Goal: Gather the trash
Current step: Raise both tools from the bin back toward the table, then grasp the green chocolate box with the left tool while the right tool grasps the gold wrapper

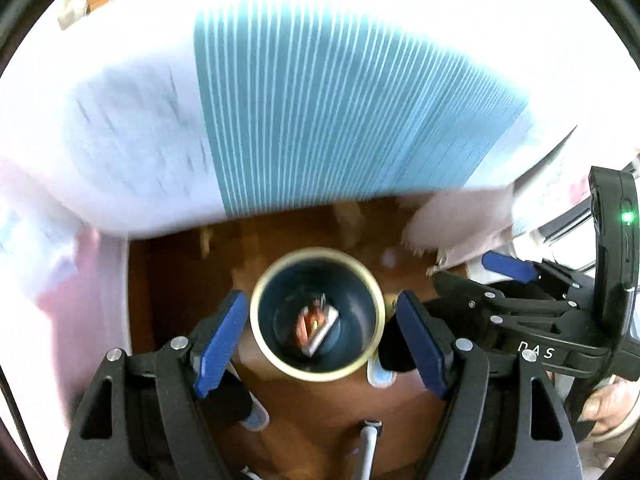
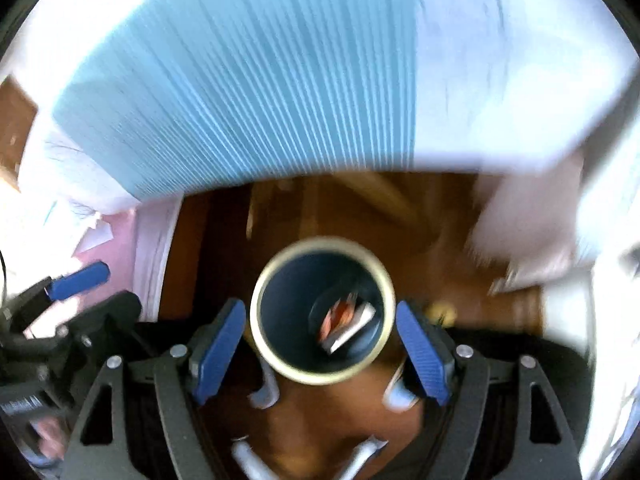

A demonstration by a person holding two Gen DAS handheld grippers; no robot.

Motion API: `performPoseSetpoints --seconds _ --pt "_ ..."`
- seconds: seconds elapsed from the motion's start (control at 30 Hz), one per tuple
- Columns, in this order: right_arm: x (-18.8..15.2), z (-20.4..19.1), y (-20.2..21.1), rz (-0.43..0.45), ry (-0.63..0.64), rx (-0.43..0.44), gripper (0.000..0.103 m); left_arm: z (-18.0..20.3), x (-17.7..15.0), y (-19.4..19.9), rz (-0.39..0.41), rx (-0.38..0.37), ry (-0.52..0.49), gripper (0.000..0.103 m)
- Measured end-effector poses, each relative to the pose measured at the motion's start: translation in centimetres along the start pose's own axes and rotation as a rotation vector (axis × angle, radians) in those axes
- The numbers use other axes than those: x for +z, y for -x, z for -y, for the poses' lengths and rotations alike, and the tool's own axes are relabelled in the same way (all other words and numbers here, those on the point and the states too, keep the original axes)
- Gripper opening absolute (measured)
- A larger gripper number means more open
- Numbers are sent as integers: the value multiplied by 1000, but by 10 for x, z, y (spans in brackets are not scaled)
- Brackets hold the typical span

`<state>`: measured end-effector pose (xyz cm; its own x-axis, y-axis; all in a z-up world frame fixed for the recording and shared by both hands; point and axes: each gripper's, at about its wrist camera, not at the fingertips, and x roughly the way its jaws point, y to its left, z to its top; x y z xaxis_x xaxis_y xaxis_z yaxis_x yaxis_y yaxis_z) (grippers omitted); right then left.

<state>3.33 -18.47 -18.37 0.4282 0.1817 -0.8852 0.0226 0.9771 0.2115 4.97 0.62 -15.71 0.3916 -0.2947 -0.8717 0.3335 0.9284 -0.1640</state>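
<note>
Left gripper [image 1: 320, 342], jaws apart with nothing between the pads, hangs over a dark bin [image 1: 318, 314] with a pale rim that stands on the brown wooden floor [image 1: 168, 272], below the near edge of a table under a blue-striped cloth [image 1: 320, 100]. Crumpled orange-and-white trash [image 1: 316, 324] lies at the bin's bottom. Right gripper [image 2: 320, 344], jaws likewise apart and empty, looks down on the same bin.

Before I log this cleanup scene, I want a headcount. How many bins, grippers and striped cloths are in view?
bin: 1
grippers: 2 (left gripper, right gripper)
striped cloth: 1
Total: 4
The trash inside the bin is too blurred to count.
</note>
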Motion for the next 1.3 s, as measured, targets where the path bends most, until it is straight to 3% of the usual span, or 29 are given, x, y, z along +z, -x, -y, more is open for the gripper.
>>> performPoseSetpoints --seconds 0.27,0.3,0.47,0.63,0.83,1.0,1.17,1.3 --pt "50 -25 97 120 168 67 79 3 58 94 177 -20 -62 80" --pt "56 -28 106 135 181 71 79 5 68 104 193 -9 -77 84" --pt "100 -34 155 253 230 70 79 13 116 138 256 63 -141 84" --pt "154 -32 169 347 214 5 79 15 171 155 297 151 -150 84" --pt "235 -15 156 400 132 -62 79 10 246 131 269 126 -158 84" --pt "292 11 134 398 39 -67 79 -3 306 90 211 80 -135 84" --pt "340 39 94 331 -98 -55 79 -10 347 41 149 95 -148 84" --pt "366 61 56 265 -199 -30 79 -23 372 2 60 47 -115 84"
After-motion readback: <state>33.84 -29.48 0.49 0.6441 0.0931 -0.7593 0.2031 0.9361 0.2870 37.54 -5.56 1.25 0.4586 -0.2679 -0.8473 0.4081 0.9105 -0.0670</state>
